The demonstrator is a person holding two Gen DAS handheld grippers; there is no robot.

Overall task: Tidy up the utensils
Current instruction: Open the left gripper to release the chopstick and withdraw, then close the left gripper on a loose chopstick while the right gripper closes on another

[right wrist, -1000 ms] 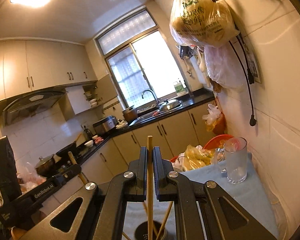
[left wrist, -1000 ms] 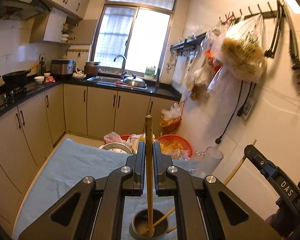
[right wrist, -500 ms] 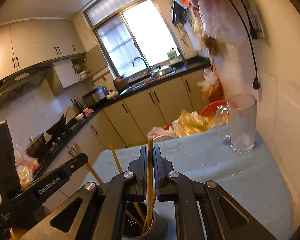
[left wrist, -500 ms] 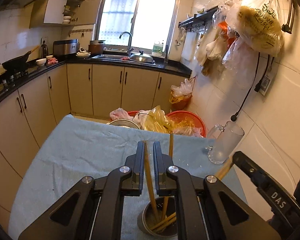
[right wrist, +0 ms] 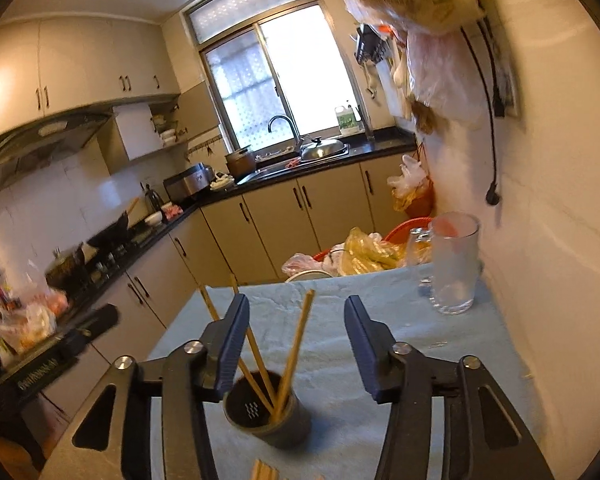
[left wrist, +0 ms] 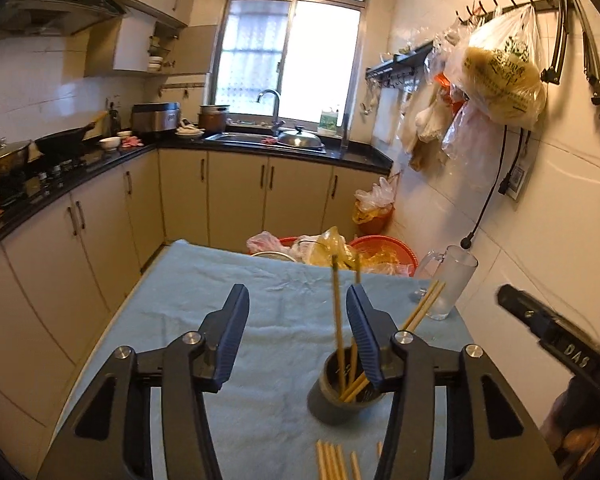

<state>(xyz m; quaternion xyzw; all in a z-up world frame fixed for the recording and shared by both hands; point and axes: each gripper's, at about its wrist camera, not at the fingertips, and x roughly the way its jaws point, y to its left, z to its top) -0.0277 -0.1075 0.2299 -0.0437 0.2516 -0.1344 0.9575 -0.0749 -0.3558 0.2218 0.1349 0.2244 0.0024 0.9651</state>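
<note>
- Chopsticks point(left wrist: 339, 322) of pale wood stand loosely in a dark grey round holder point(left wrist: 342, 398), leaning apart in different directions; the right wrist view shows those sticks point(right wrist: 296, 350) fanned out of that cup point(right wrist: 266, 414), whose inner wall carries a small patch of slots.
- Holder sits on the counter point(left wrist: 260, 320), which is covered with a wrinkled light-blue cloth.
- More loose chopsticks point(left wrist: 334, 462) lie flat side by side on the cloth just in front of the holder, at the bottom edge of the view.
- Left gripper point(left wrist: 298, 332) has its jaws spread wide and grasps nothing; its right finger is just beside the holder, overlapping its rim in the picture.
- Right gripper point(right wrist: 296, 338) also has its jaws released wide and empty, with the holder near its left finger.
- Clear glass mug point(left wrist: 446, 282) stands upright at the far right corner of the cloth, near the tiled wall, well apart from the holder.
- Beyond the counter's far edge, red baskets point(left wrist: 384, 250) hold plastic bags.
</note>
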